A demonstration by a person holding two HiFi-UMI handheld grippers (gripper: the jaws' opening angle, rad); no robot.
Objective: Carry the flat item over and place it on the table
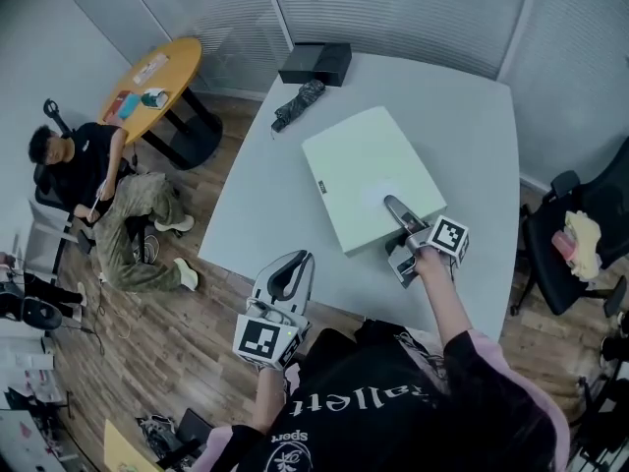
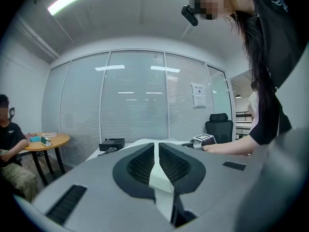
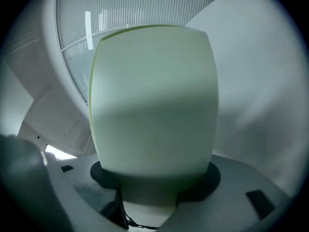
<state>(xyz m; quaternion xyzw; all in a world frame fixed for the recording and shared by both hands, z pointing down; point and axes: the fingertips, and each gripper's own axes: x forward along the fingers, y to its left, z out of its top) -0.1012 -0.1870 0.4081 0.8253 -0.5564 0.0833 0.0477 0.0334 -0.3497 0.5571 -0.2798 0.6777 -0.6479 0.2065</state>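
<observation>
A flat pale green box (image 1: 371, 175) lies over the middle of the grey table (image 1: 472, 136); whether it rests fully on the top I cannot tell. My right gripper (image 1: 395, 209) is shut on its near right edge, one jaw lying over the lid and the other below. In the right gripper view the box (image 3: 153, 98) fills the space between the jaws. My left gripper (image 1: 293, 262) hangs off the table's near edge, away from the box. Its black pads (image 2: 140, 166) stand together with nothing between them.
At the table's far end sit a black box (image 1: 316, 63) and a folded dark umbrella (image 1: 298, 103). A round orange table (image 1: 152, 82) and a seated person (image 1: 98, 195) are at left on the wood floor. A black office chair (image 1: 565, 249) stands at right.
</observation>
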